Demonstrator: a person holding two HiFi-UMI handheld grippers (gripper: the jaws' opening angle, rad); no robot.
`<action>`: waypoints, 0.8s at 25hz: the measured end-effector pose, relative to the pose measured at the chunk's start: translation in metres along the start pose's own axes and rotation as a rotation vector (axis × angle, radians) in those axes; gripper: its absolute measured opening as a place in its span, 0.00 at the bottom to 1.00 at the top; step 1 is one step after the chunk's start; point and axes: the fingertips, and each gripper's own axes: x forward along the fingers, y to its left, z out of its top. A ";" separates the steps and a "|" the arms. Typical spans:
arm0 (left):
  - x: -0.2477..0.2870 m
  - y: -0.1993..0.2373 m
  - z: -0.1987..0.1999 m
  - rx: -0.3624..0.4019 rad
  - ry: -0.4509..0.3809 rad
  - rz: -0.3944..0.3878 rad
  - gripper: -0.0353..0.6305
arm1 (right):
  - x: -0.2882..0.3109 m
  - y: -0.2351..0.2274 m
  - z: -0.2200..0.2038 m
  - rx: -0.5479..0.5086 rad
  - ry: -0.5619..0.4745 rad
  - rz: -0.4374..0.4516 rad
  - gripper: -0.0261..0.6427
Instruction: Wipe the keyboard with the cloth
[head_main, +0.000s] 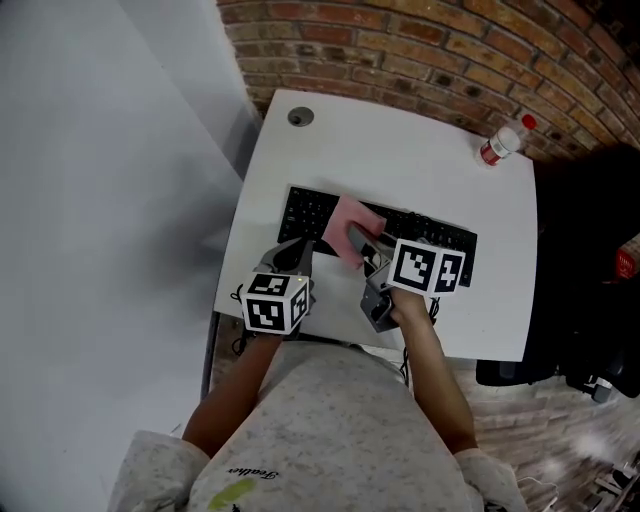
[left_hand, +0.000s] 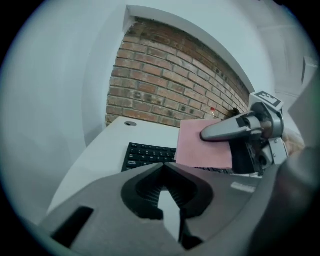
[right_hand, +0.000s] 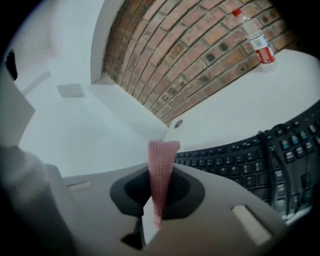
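The right gripper (right_hand: 159, 175) has its fingers clamped on the one pink cloth (right_hand: 162, 152), held edge-up over the middle of the single black keyboard (head_main: 312, 211) on the white table (head_main: 400, 150). The left gripper (left_hand: 163, 169) has its fingers pressed together on nothing, just beside the keyboard's near edge. One bottle (head_main: 503, 142) lies at the far corner.

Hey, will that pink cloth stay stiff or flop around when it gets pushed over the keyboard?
Probably floppy: the cloth looks thin and knitted where the right tongs pinch it. Likely very light. Its knit may catch on the keyboard keys rather than glide.
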 end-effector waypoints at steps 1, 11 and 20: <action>-0.004 0.008 0.001 -0.004 -0.004 0.005 0.04 | 0.011 0.006 -0.004 -0.002 0.010 0.010 0.07; -0.030 0.072 0.002 -0.043 -0.017 0.057 0.04 | 0.101 0.035 -0.054 0.010 0.136 0.044 0.07; -0.031 0.087 0.011 -0.011 0.002 0.013 0.04 | 0.122 0.020 -0.068 0.068 0.153 -0.064 0.07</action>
